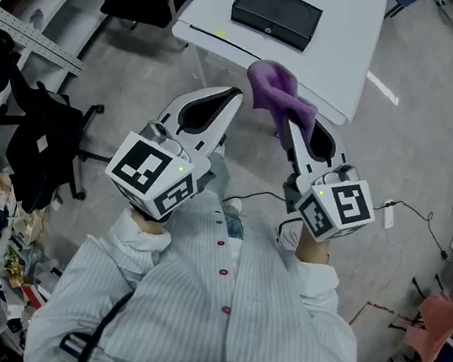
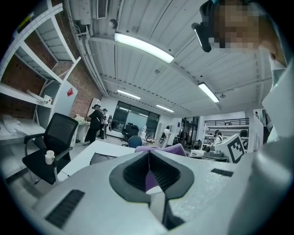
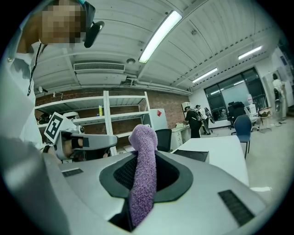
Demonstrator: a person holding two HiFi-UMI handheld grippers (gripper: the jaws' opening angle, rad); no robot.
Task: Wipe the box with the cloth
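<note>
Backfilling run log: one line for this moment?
right gripper: shut on cloth | left gripper: shut, empty | box: on table, untouched

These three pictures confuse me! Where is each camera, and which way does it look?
Head view: on the person's head, looking down at shirt, left gripper, right gripper holding cloth.
Left gripper view: on that gripper, looking along its shut jaws toward the table; shirt at right.
Right gripper view: on that gripper, looking along the clamped cloth; shirt at left.
Shared: cloth in all three.
</note>
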